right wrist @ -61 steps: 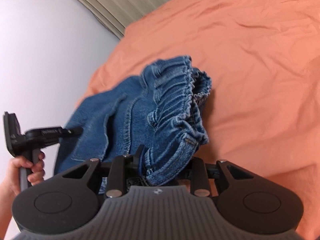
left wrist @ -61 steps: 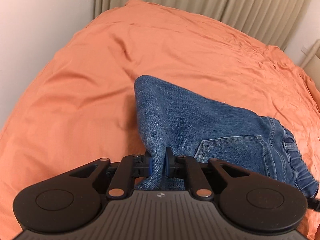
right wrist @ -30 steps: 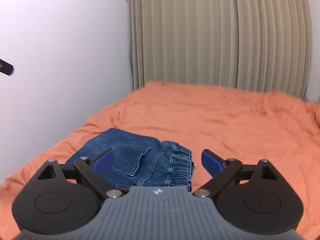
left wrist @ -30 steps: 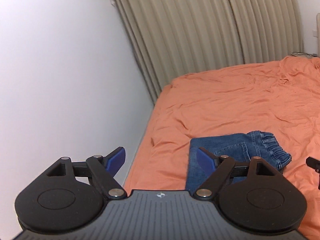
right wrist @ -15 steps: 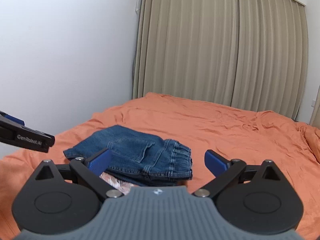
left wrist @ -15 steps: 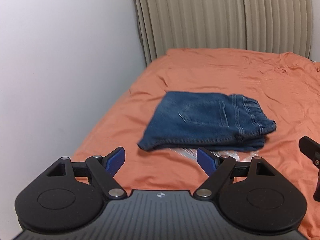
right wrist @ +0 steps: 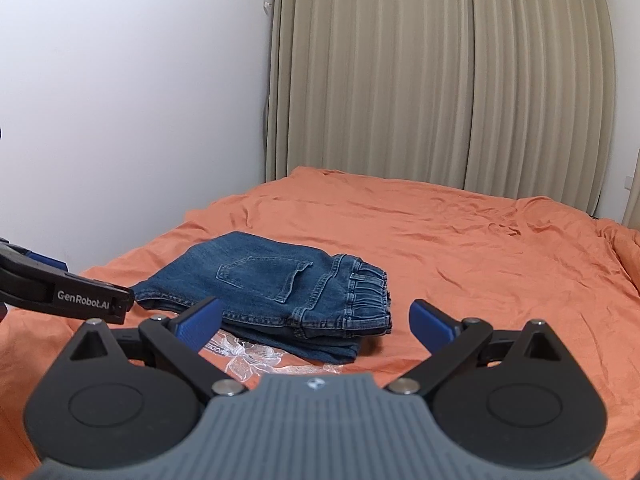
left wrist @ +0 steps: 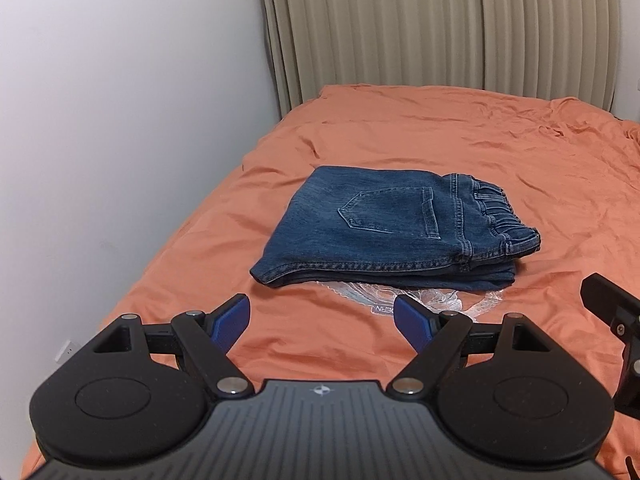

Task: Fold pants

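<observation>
The blue denim pants (left wrist: 384, 228) lie folded in a compact stack on the orange bed sheet (left wrist: 500, 152), back pocket up, elastic waistband to the right. They also show in the right wrist view (right wrist: 276, 280). My left gripper (left wrist: 322, 320) is open and empty, held back from the near edge of the pants. My right gripper (right wrist: 316, 318) is open and empty, also short of the stack. Part of the left gripper (right wrist: 60, 292) shows at the left edge of the right wrist view.
A clear plastic sheet with print (left wrist: 404, 300) lies on the bed under the near edge of the pants. A white wall (left wrist: 120, 140) runs along the left side of the bed. Beige curtains (right wrist: 440, 80) hang behind it.
Two seconds ago both grippers were shut on the denim. They have since opened, let go and pulled back. The pants now lie folded on the bed.
</observation>
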Demonstrator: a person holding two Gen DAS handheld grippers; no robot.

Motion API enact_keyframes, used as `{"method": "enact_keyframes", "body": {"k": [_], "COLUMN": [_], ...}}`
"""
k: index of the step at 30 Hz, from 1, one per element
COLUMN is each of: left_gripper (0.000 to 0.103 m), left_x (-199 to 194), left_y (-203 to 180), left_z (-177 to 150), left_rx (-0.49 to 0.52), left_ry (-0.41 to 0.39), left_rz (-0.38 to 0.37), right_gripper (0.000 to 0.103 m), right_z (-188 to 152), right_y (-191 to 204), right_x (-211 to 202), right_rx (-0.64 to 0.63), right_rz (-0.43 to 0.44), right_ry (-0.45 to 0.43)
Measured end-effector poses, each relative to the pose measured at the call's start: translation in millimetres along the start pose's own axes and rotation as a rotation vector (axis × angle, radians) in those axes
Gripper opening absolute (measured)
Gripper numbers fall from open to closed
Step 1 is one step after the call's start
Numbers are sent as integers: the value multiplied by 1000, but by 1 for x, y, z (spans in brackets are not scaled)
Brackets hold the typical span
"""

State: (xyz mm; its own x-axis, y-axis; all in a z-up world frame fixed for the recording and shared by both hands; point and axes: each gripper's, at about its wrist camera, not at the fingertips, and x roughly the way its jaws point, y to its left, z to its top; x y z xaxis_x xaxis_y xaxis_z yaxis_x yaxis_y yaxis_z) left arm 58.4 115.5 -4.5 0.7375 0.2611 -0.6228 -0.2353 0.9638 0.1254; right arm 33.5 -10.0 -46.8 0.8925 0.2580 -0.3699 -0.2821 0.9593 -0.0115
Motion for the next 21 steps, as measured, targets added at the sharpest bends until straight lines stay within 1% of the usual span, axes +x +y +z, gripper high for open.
{"method": "enact_keyframes", "body": {"k": [21], "left_gripper": [95], "left_x": [4], "left_y": [-1], "left_z": [-1], "left_rx": [6], "left_ry": [20], "left_rz": [-9], "right_gripper": [96], "right_z": [-3], "right_y": [-7], "right_x": [3], "right_rx": [36], "right_rz": [-1], "right_ry": [8]}}
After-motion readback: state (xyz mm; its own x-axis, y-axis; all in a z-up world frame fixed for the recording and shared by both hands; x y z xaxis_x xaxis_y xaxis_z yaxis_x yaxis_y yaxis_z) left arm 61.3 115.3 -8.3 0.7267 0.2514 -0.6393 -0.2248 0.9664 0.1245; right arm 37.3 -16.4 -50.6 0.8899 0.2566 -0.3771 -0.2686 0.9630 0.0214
